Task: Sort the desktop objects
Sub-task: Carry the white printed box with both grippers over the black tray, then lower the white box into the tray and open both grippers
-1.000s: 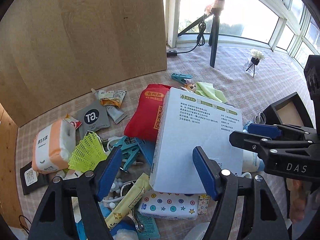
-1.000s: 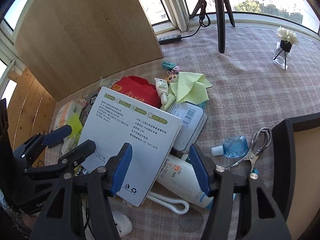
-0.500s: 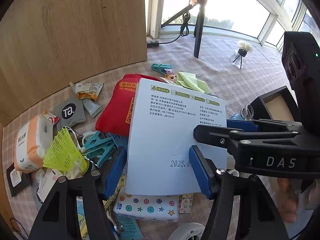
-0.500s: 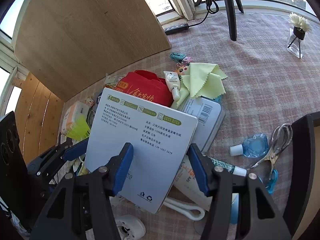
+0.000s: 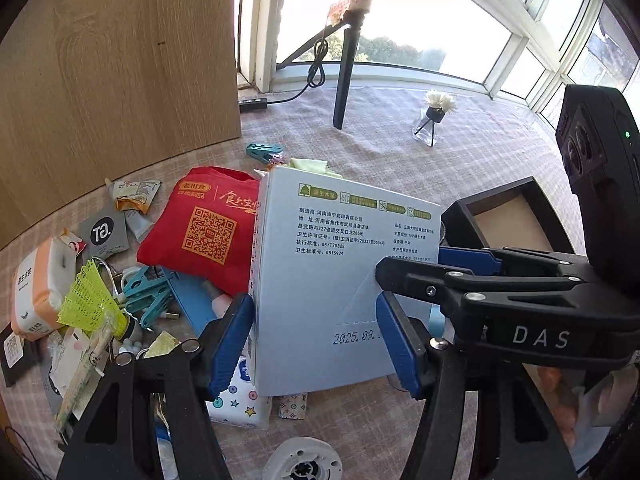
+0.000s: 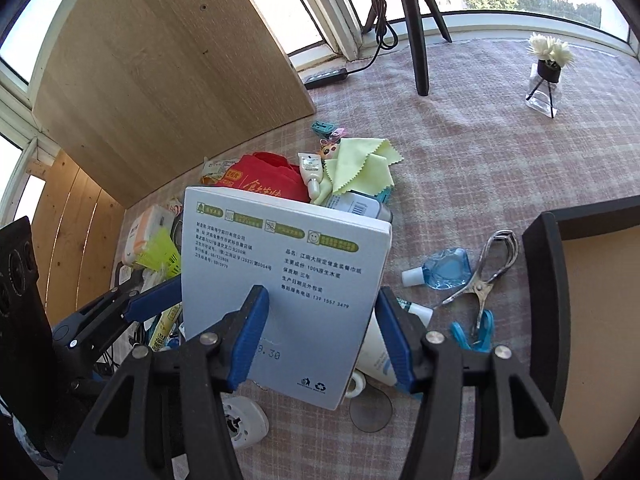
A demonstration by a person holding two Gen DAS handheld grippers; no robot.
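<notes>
A pale blue tissue box with green labels and black print is tilted up above the pile of desk clutter. My left gripper pinches its left edge, one blue pad against the side and the other on the printed face. In the right wrist view the same box sits in my right gripper. Its jaws are closing on the right edge, one finger on the face and one behind it. From the left wrist view, the right gripper's fingers reach in from the right.
A black tray with a beige floor stands on the right. Under and around the box lie a red bag, a yellow-green cloth, a white tube, a metal eyelash curler and a small blue bottle. A tripod and wooden board stand behind.
Both grippers have drawn in around the tissue box and their fingers have narrowed onto it. The box has tipped up off the red bag, uncovering the bag's QR code.
</notes>
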